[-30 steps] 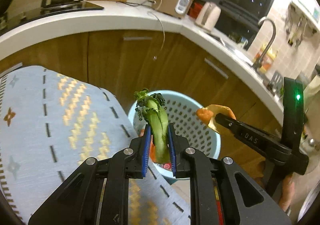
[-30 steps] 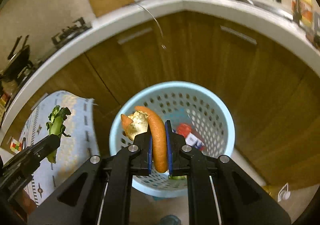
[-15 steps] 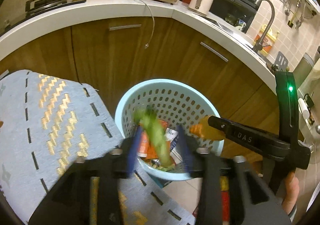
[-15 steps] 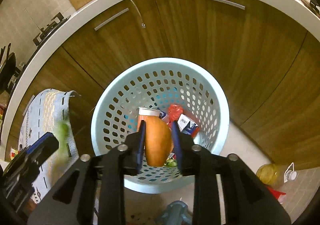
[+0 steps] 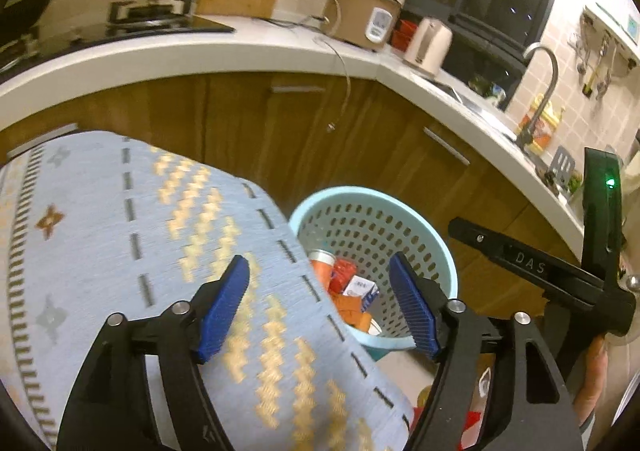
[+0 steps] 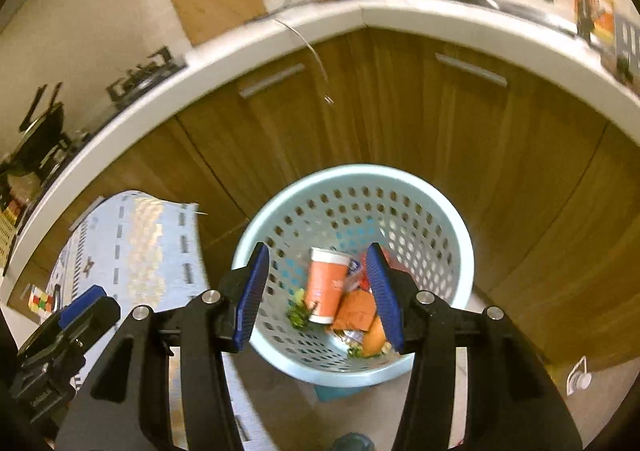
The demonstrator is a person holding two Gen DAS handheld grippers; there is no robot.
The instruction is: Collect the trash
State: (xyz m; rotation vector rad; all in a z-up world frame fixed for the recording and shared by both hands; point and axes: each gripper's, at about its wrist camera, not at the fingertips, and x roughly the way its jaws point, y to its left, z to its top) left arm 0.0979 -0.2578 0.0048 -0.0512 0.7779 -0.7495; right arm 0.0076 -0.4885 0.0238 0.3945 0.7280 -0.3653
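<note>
both scraps have gone from my 2 tongs since a second ago: my left gripper (image 5: pixel 320 305) and right gripper (image 6: pixel 318 293) have just been opening, now spread and empty. they hang above the blue basket (image 6: pixel 448 219) so trash drops in; orange peel (image 6: pixel 374 339) and, probably, the greens (image 6: pixel 298 315) lie inside.

Perforated pale-blue plastic basket (image 6: pixel 448 223); woven matt cloth (image 5: pixel 120 219); glossy wood cabinets (image 6: pixel 520 155).

One pale-blue perforated basket (image 6: pixel 448 235) – inside it one orange cup (image 6: pixel 326 285), one orange peel (image 6: pixel 374 339), one small carton (image 5: pixel 362 287). Two grippers – left gripper (image 5: pixel 320 307), right gripper (image 6: pixel 316 291). One patterned cloth (image 5: pixel 120 219).
</note>
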